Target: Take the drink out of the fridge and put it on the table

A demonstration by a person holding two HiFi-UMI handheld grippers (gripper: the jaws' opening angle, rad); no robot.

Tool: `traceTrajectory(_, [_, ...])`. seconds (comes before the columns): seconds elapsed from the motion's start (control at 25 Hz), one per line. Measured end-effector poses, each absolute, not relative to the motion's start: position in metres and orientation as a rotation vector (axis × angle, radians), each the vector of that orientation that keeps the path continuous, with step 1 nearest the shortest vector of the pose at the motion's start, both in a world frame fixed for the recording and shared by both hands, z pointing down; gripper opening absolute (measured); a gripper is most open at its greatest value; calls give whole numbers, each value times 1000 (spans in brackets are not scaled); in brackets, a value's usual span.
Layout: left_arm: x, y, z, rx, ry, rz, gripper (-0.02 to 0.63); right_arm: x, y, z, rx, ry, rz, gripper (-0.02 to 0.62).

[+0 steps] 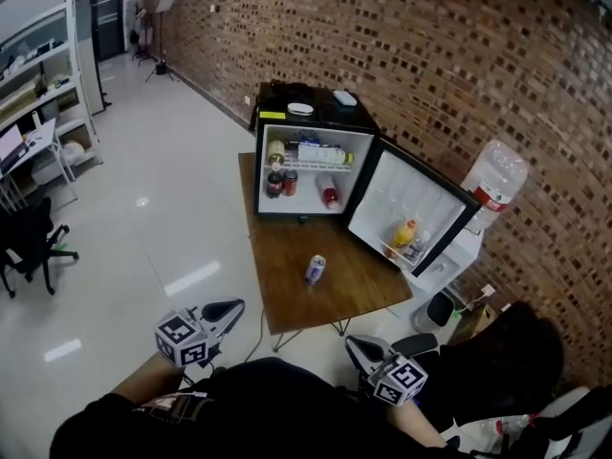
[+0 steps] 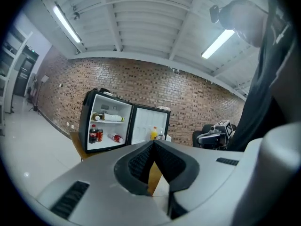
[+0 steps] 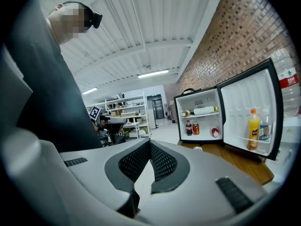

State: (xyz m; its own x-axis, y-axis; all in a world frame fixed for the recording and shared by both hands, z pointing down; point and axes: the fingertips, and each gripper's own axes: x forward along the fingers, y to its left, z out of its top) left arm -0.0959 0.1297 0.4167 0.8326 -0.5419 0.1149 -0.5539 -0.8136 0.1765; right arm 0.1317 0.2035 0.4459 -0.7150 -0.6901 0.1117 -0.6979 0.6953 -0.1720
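Observation:
A black mini fridge (image 1: 304, 156) stands open on the low wooden table (image 1: 287, 299), its door (image 1: 413, 210) swung to the right. Inside are bottles on the upper shelf, a cola bottle (image 1: 274, 184) and a red can (image 1: 291, 182) below, and a red can lying down (image 1: 330, 196). An orange drink bottle (image 3: 254, 128) stands in the door. A drink can (image 1: 315, 269) stands upright on the table in front of the fridge. My left gripper (image 1: 233, 307) and right gripper (image 1: 353, 343) are shut and empty, held near the person's body, short of the table's near edge.
A water dispenser (image 1: 490, 191) stands to the right of the fridge against the brick wall, with a small bin (image 1: 439, 309) by it. A black office chair (image 1: 33, 239) and white shelves (image 1: 43, 75) are at the left, across the glossy floor.

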Motion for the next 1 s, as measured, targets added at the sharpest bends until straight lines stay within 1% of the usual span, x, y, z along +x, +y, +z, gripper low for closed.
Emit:
traceTrajectory(0.12, [-82, 150, 411, 2844, -844, 105, -2, 142, 213, 453, 1203, -2859, 389, -18])
traceTrajectory(0.2, [-89, 158, 408, 2855, -842, 106, -2, 131, 215, 450, 1211, -2869, 399, -18])
traceTrajectory(0.32, [-110, 166, 413, 2849, -817, 108, -2, 104, 215, 446, 1233, -2874, 410, -18])
traceTrajectory(0.56, [-159, 164, 420, 2857, -795, 89, -2, 55, 201, 447, 1339, -2894, 598, -17])
traceTrajectory(0.76, [-176, 167, 427, 2853, -803, 66, -2, 32, 194, 441, 1323, -2898, 557, -15])
traceTrajectory(1.0, [-180, 173, 422, 2844, -815, 72, -2, 31, 198, 435, 1300, -2879, 520, -15])
